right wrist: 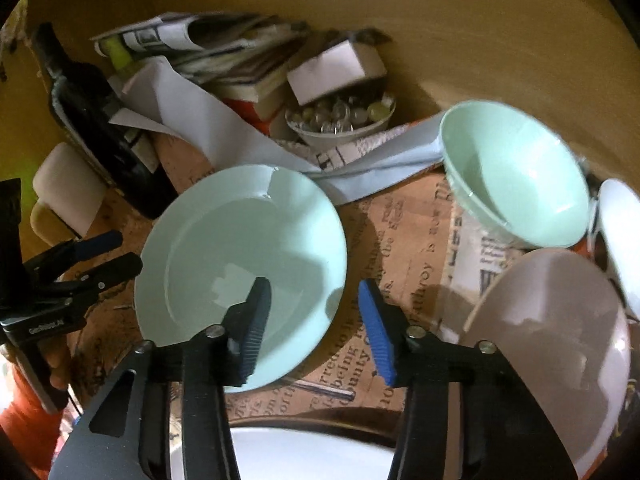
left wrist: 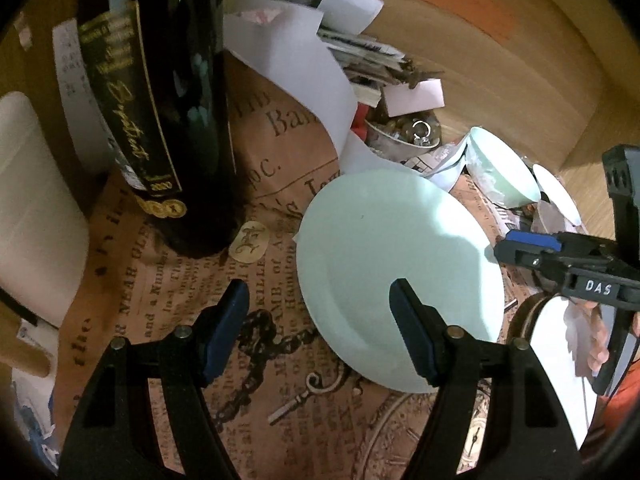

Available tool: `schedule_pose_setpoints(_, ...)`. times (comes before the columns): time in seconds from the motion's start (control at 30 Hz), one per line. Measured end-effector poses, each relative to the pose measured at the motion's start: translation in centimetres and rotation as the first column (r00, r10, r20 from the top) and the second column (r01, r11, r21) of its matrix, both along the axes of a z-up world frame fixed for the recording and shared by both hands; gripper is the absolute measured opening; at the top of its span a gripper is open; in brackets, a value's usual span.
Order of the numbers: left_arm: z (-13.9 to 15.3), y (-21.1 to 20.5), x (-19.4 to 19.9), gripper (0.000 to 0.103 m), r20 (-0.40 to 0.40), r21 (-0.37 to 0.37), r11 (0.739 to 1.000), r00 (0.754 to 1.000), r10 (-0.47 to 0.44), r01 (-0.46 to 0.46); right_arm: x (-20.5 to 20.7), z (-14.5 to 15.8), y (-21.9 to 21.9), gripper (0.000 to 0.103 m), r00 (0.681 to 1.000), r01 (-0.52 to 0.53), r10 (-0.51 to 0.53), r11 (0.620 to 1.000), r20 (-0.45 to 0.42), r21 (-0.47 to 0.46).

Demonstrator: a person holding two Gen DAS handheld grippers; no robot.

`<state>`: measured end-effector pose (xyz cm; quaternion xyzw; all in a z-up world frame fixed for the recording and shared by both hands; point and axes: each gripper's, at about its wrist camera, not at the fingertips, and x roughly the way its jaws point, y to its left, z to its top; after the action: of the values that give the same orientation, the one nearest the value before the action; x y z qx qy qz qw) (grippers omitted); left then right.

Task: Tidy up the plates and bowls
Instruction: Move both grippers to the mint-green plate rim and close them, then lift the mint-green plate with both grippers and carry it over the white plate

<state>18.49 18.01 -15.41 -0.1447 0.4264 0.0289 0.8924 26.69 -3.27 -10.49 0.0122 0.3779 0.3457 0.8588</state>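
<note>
Pale green plate (right wrist: 240,264): lies flat on the newsprint-patterned cloth (right wrist: 404,232), near the middle of the table; a chip shows in its far rim.

Pale green bowl (right wrist: 516,176): tilted on its side to the right of the plate, mouth facing the camera, resting against printed paper.

Pinkish bowl (right wrist: 560,344): near right, tilted, close beside the right gripper's arm.

White dish (right wrist: 622,236): at the far right edge, partly cut off.

White plate (right wrist: 288,456): at the bottom edge, beneath the right gripper.

Right gripper (right wrist: 314,320): jaws parted to a moderate gap, nothing between the pads; its left finger (right wrist: 256,316) overlaps the plate's near rim in view, contact not discernible; its right finger over bare cloth.

Left gripper (left wrist: 320,328): jaws wide apart, empty; one finger over the plate's near-left part, the other over the cloth.

Dark wine bottle (left wrist: 160,100): upright, left of the plate.

Small bowl of glass beads (right wrist: 340,120): behind the plate, beside a stack of papers and books (right wrist: 224,52).

White paper sheet (right wrist: 224,136): draped from the stack toward the plate.
</note>
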Motion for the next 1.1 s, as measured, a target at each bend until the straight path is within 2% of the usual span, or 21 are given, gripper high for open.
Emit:
schedule_pose_setpoints(0.13, -0.5, 0.6, 0.5, 0.07, -0.007, -0.011, 1.0, 1.0, 0.022, -0.022, 0.4, -0.1, 0.4, 0.038, 1.0, 0.006, -0.006, 0.999, 0.011, -0.044)
schedule_pose_setpoints(0.2, -0.7, 0.5, 0.8, 0.061, -0.012, 0.001, 1.0, 1.0, 0.025, -0.025, 0.6, -0.1, 0.6, 0.038, 1.0, 0.006, -0.005, 0.998, 0.015, -0.055)
schedule_pose_setpoints(0.4, -1.2, -0.1, 1.2, 0.047, -0.026, 0.029, 1.0, 1.0, 0.005, -0.005, 1.3, 0.2, 1.6, 0.038, 1.0, 0.001, 0.002, 0.996, 0.026, -0.094)
schedule_pose_setpoints(0.6, -2.0, -0.1, 1.6, 0.026, -0.053, 0.003, 1.0, 0.998, -0.021, 0.021, 2.8, -0.1, 3.6, 0.038, 1.0, -0.015, 0.018, 0.988, 0.015, -0.156)
schedule_pose_setpoints(0.7, -2.1, -0.2, 1.4, 0.021, -0.049, -0.005, 0.999, 0.998, -0.036, 0.035, 3.5, -0.4, 4.3, 0.032, 1.0, -0.027, 0.025, 0.987, -0.014, -0.157)
schedule_pose_setpoints(0.93, -1.9, 0.0, 0.3, 0.019, -0.051, 0.002, 0.999, 0.998, -0.039, 0.039, 4.2, -1.1, 5.0, 0.025, 0.998, -0.048, 0.042, 0.988, -0.045, -0.147)
schedule_pose_setpoints(1.1, -2.2, 1.1, -0.9, 0.019, -0.054, 0.0, 1.0, 0.998, -0.03, 0.03, 1.9, -1.3, 5.6, 0.023, 0.993, -0.116, 0.111, 0.979, -0.037, -0.167)
